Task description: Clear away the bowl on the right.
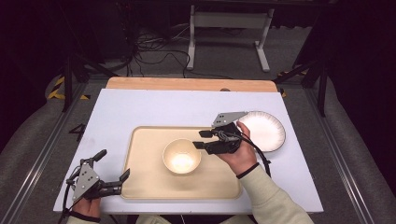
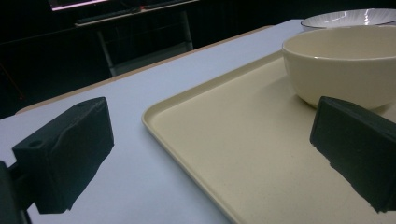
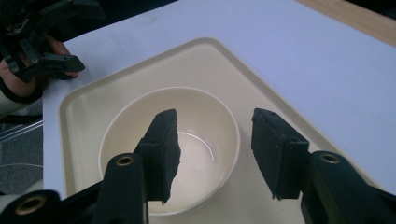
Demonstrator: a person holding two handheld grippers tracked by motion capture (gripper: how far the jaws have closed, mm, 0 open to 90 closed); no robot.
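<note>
I'm holding my right gripper (image 1: 200,139) just beside the cream bowl (image 1: 181,156), at the bowl's upper-right rim in the high view, jaws pointing toward frame left. In the right gripper view the bowl (image 3: 196,140) is sitting directly below and ahead of my fingers (image 3: 163,144): one pad is hanging over the bowl's inside, the other over its far rim edge, neither touching it. Jaws are partly spread, nothing pinched between them. The bowl is round, so no long axis to line up with; any rim point works. My right hand is clearly the nearer one.

My left gripper (image 1: 114,179) is resting at lower left of the high view, jaws spread wide, one finger over the tray's (image 1: 149,186) near-left corner and the other over the table, well apart from the bowl. In the left gripper view the bowl (image 2: 341,65) is sitting at upper right, beyond the tray edge (image 2: 177,112).

Bowl is standing upright, empty, centre of the beige tray. A white plate (image 1: 266,128) is lying off the tray at right-centre, behind my right hand. Tray is lying on a pale table top (image 1: 163,105) with a wooden strip along the far edge; room beyond is dark, floor cables and a white stand frame at top.
</note>
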